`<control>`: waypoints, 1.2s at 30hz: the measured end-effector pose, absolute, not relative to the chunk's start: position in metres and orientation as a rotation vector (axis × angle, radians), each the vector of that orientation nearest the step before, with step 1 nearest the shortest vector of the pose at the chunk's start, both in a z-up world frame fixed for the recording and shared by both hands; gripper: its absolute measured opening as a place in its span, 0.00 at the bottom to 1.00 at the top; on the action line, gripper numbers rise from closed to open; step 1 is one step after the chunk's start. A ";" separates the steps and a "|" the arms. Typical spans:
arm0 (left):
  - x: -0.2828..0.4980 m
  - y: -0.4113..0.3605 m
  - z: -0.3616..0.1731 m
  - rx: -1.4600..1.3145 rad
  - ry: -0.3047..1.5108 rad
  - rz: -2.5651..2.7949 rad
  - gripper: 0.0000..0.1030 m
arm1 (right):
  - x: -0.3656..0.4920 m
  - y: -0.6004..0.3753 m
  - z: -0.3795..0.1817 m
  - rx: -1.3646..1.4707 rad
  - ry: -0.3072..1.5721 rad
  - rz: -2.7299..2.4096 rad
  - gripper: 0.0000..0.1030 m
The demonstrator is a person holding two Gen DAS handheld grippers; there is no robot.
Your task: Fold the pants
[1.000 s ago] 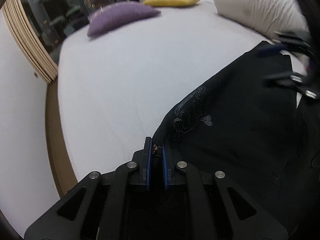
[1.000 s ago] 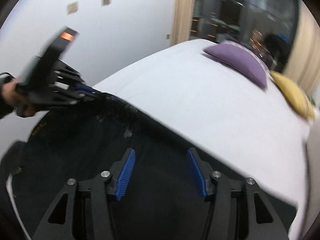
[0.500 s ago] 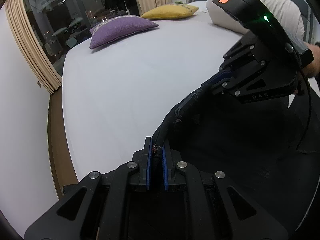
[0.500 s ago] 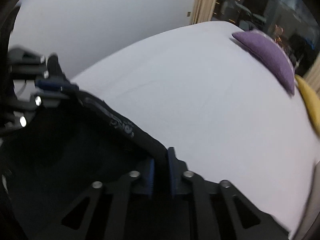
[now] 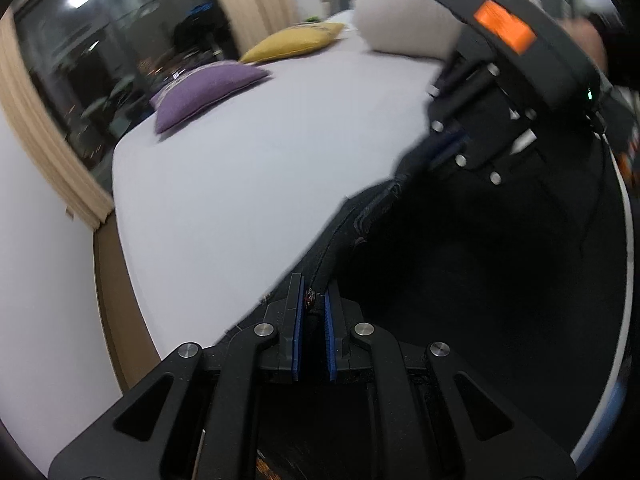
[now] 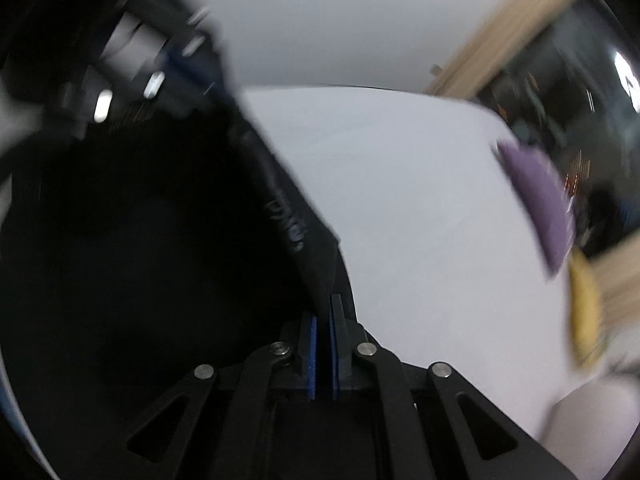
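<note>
The black pants (image 5: 460, 280) hang between both grippers above the white bed (image 5: 240, 168). My left gripper (image 5: 312, 304) is shut on the pants' waistband edge. My right gripper (image 6: 323, 320) is shut on the same edge further along; the pants (image 6: 140, 240) fill the left of its view. The right gripper's body (image 5: 504, 92) shows at the upper right of the left wrist view, and the left gripper's body (image 6: 132, 72), blurred, at the upper left of the right wrist view. The stretched band runs between them.
A purple cushion (image 5: 204, 92), a yellow cushion (image 5: 292, 42) and a white pillow (image 5: 400, 12) lie at the bed's far end. A dark window with beige curtains (image 5: 48, 148) is at the left. The bed edge and floor strip (image 5: 116, 300) lie to my left.
The right gripper came to the waistband and shut on it. Both grippers have since lifted the band, and the pants now hang stretched between them. The left gripper stayed shut throughout.
</note>
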State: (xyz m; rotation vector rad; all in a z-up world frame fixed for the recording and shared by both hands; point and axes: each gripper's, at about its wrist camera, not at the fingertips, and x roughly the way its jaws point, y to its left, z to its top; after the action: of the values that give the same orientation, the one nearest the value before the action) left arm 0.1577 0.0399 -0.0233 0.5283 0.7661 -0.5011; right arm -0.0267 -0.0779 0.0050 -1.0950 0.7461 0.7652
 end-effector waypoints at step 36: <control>-0.031 -0.025 -0.113 0.929 0.843 -0.870 0.06 | -0.155 -0.064 -0.084 -1.953 0.444 0.806 0.05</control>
State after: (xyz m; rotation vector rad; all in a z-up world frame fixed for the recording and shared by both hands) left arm -0.0309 -0.0248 -0.1131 0.9287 0.8433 -0.8695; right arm -0.1552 -0.0645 -0.0838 -1.9526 0.4442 0.8057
